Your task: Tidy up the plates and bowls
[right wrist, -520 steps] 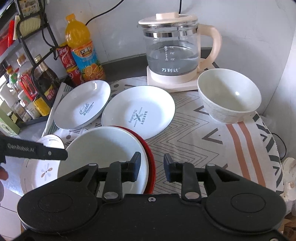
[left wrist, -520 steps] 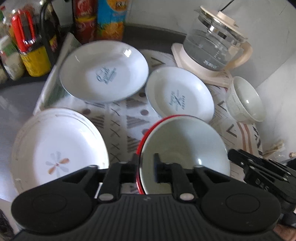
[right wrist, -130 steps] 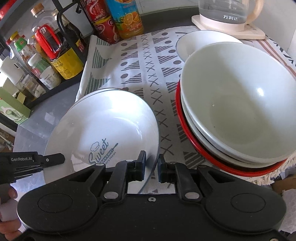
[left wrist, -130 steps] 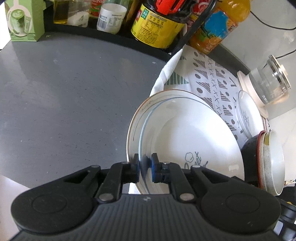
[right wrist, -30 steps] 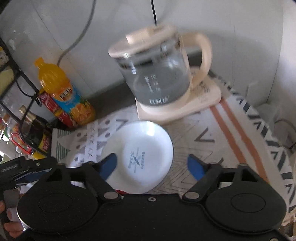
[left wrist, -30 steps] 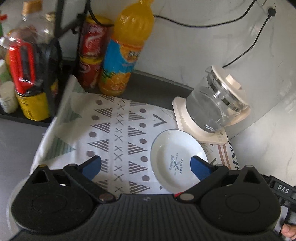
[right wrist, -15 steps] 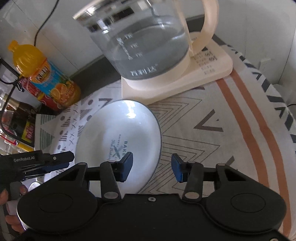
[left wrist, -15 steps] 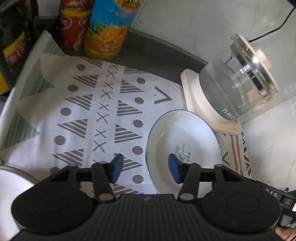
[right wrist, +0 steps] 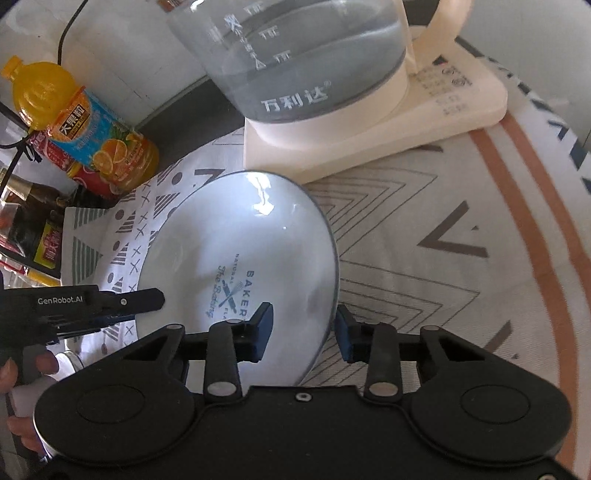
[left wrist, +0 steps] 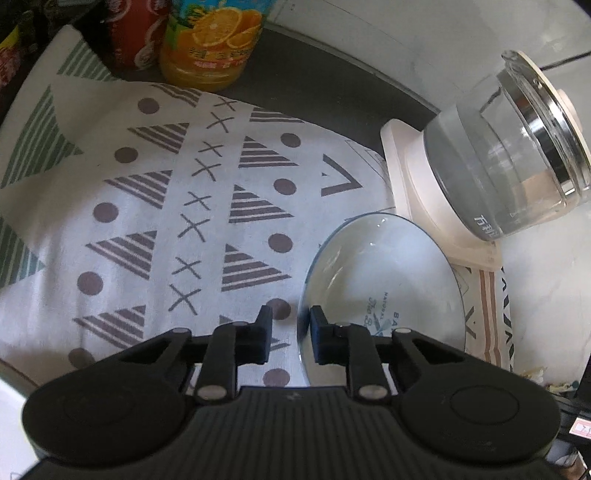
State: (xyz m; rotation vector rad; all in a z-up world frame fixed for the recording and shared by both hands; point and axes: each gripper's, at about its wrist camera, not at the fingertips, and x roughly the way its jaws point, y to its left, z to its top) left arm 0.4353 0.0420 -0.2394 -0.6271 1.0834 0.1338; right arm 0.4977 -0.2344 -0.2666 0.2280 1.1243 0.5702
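White "Bakery" plate (right wrist: 240,258) lying flat on the patterned cloth (left wrist: 155,221), just in front of the cream kettle base (right wrist: 369,129), its far rim close to that base. Glass kettle (right wrist: 303,55) seated on the base, water inside. Orange juice bottle (right wrist: 74,118) and a red can (left wrist: 136,33) standing at the cloth's far edge, well apart from the plate.

Left gripper (left wrist: 290,338) low over the plate's left rim, jaws a narrow gap apart: one finger over the cloth outside the rim, the other over the plate's inside. Rim between them, not yet pinched; contact cannot be told.

Right gripper (right wrist: 303,332) at the plate's right rim, jaws moderately apart, blue pads (right wrist: 264,325) showing: left finger above the plate's well beside the printed logo, right finger outside over the cloth. Rim edge in the gap, nothing clamped.

Left gripper's finger also visible in the right wrist view, reaching toward the plate's opposite side.
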